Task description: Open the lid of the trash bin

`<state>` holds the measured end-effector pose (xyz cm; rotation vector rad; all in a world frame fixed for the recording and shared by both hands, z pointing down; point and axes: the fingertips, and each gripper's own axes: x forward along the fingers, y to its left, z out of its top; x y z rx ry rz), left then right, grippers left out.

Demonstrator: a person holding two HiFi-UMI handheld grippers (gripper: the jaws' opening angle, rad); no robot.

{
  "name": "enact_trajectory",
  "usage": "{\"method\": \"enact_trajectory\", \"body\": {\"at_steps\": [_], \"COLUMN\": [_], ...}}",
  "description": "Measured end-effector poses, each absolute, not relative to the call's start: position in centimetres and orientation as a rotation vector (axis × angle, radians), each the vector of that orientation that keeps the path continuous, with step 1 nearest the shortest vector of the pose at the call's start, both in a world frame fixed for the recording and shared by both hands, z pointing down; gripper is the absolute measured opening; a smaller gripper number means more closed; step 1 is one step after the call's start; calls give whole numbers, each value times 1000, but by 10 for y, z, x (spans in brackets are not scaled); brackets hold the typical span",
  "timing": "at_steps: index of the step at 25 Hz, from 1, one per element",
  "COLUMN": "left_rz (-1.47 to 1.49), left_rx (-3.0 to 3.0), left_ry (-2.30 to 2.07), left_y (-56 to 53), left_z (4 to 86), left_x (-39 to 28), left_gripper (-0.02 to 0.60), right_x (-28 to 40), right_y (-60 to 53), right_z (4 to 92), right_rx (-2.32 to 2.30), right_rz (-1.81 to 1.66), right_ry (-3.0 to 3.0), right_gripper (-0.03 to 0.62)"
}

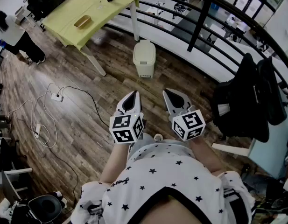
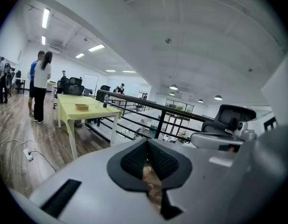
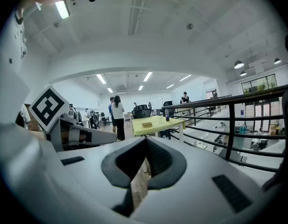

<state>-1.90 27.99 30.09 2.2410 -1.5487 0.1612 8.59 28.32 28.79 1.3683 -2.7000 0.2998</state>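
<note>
We hold both claws low over the wooden floor (image 1: 94, 125), well short of the trash bin (image 1: 144, 57). The bin's lid is down. The yellow table (image 1: 64, 21) is just behind the bin and the black railing (image 1: 200, 24) runs past it. The left claw (image 1: 131, 98) and the right claw (image 1: 175, 98) point at the bin, each clenched on nothing.

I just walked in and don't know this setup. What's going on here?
A person stands on a wooden floor, holding a two-jaw gripper in each hand close to the body. The left gripper and the right gripper both have their jaws together, with nothing in them. The cream trash bin sits ahead on the floor, between the yellow table and the railing. Its lid is down, and neither gripper has reached it yet.
</note>
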Motion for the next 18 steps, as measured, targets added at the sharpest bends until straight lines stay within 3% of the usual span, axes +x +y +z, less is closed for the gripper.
{"method": "enact_trajectory", "body": {"at_steps": [18], "left_rz": [51], "left_rx": [2245], "left_ry": [-1544], "left_y": [294], "left_z": [291], "left_x": [-14], "left_gripper": [11], "right_x": [76], "right_y": [298], "right_z": [298], "right_rx": [1276], "right_rz": [345], "right_ry": [-2735], "right_gripper": [-6]}}
